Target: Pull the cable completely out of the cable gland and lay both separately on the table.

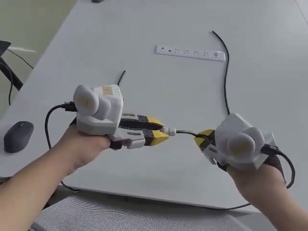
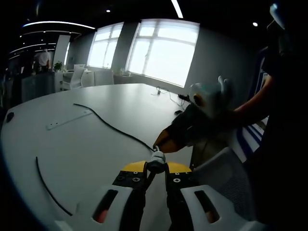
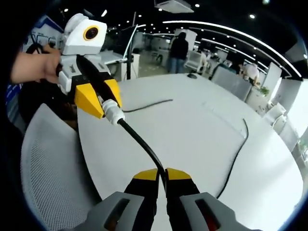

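Observation:
A small white cable gland (image 1: pixel 168 130) is pinched in my left gripper (image 1: pixel 162 132), held above the near edge of the white table (image 1: pixel 144 86). A black cable (image 1: pixel 185 132) runs out of the gland to my right gripper (image 1: pixel 199 138), which is shut on it a short way off. In the left gripper view the gland (image 2: pixel 156 160) sits between the yellow-tipped jaws, and the cable (image 2: pixel 115 127) trails across the table. The right gripper view has the cable (image 3: pixel 142 143) stretching taut from its jaws to the gland (image 3: pixel 112 112) in the left gripper (image 3: pixel 107 109).
A white power strip (image 1: pixel 190 53) lies at the table's far middle. The cable's long tail (image 1: pixel 225 72) snakes past it. A short black cable piece (image 1: pixel 121 77) lies mid-table. A dark mouse (image 1: pixel 18 135) rests at the left edge. A grey mesh chair (image 1: pixel 125 216) is below.

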